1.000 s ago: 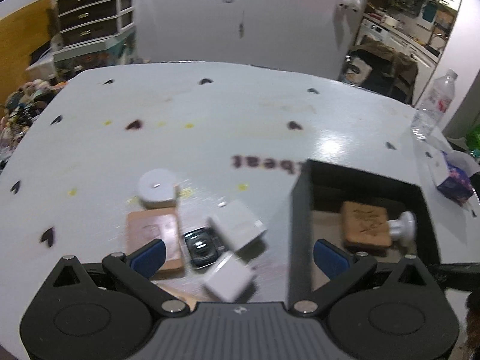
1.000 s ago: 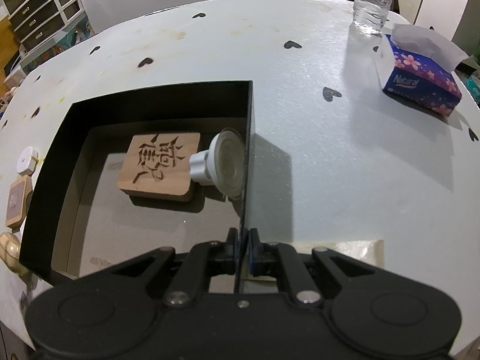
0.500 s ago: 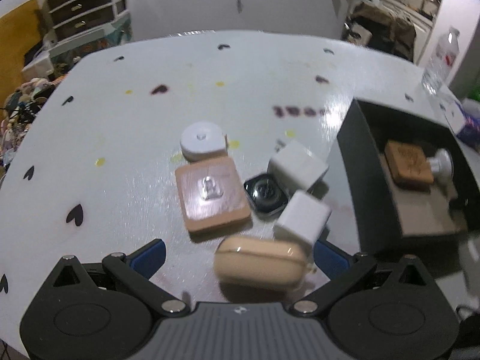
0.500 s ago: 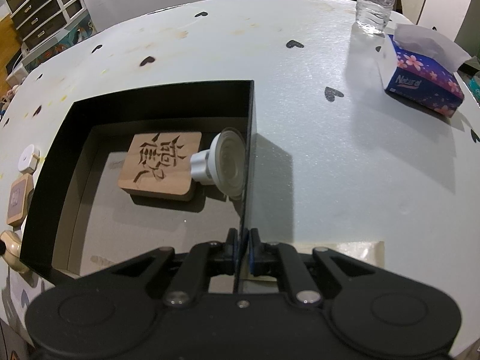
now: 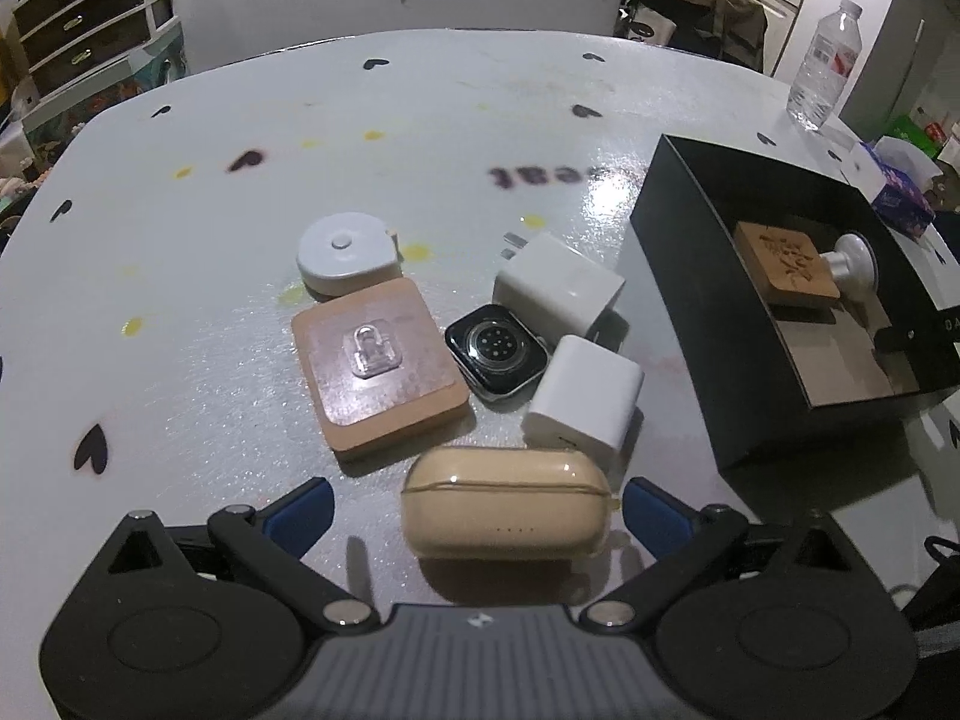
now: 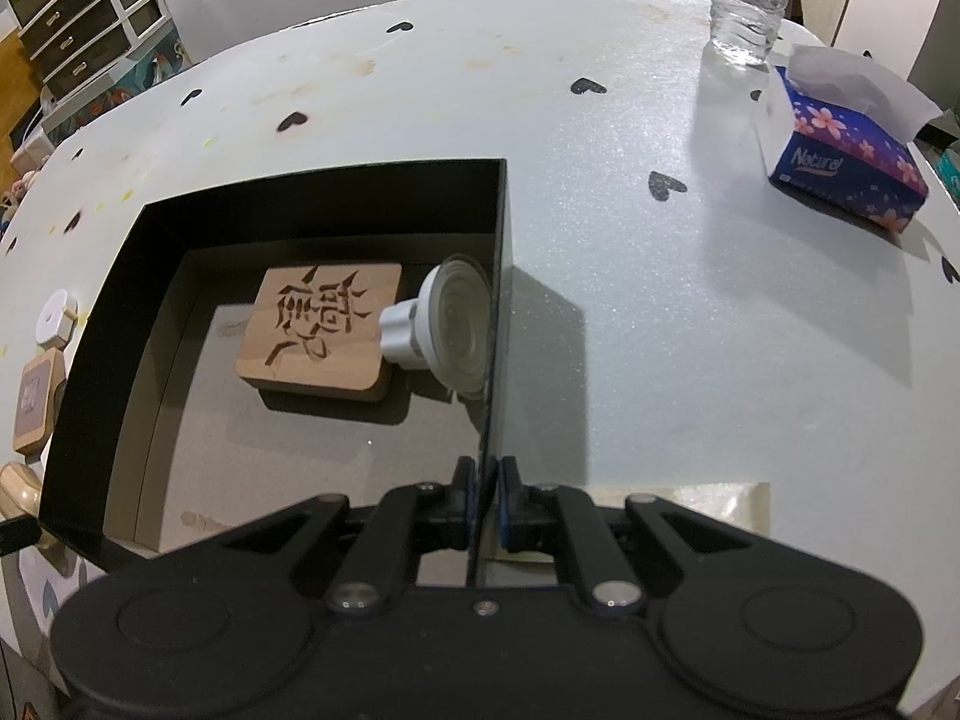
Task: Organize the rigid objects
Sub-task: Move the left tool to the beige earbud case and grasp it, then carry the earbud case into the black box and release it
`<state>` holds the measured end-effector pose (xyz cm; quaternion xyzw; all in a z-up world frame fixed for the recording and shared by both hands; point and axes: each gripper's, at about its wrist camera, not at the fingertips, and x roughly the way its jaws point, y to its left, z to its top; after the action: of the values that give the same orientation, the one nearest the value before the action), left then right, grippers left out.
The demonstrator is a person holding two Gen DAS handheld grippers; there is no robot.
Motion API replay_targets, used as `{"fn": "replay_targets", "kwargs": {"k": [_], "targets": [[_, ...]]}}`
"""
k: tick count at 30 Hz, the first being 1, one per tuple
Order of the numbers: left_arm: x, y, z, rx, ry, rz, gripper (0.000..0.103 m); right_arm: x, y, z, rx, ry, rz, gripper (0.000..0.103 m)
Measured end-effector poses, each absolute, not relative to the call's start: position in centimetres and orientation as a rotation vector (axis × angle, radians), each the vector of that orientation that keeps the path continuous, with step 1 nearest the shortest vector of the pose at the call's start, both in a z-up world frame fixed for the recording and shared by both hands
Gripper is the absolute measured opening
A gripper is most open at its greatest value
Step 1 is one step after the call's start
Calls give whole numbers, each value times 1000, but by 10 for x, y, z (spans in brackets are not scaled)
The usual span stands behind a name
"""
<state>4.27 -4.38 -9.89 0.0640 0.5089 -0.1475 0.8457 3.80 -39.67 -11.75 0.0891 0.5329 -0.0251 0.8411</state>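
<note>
Between the closing left gripper's (image 5: 474,510) blue pads, not yet touched, lies the case (image 5: 507,519), probably light, stiff, slick, best pinched across its ends, while the right gripper (image 6: 485,501) clamps the box (image 6: 495,324) wall.

White heart-print table (image 5: 420,120): black box (image 5: 690,276), chargers (image 5: 558,288), watch (image 5: 495,351), coaster (image 5: 378,360), earbud case (image 5: 504,510), bottle (image 6: 747,0), tissues (image 6: 840,162).

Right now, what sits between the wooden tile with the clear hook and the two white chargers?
A black smartwatch body lying face down, seen in the left wrist view, between the wooden tile and the white chargers.
</note>
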Motion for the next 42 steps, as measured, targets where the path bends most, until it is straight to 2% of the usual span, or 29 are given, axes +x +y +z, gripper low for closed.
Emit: {"fn": "replay_targets", "kwargs": {"k": [10, 20, 27, 34, 42], "targets": [[48, -39, -100, 51, 1100, -369, 77, 41, -399, -119, 195, 1134, -57, 8], [48, -39, -96, 38, 1088, -301, 76, 41, -399, -120, 196, 1135, -57, 8], [59, -29, -56, -93, 991, -236, 76, 42, -398, -122, 191, 1136, -54, 8], [80, -83, -20, -81, 917, -338, 76, 41, -398, -122, 200, 1134, -55, 8], [108, -172, -24, 15, 946, -430, 76, 41, -399, -122, 200, 1134, -54, 8]]}}
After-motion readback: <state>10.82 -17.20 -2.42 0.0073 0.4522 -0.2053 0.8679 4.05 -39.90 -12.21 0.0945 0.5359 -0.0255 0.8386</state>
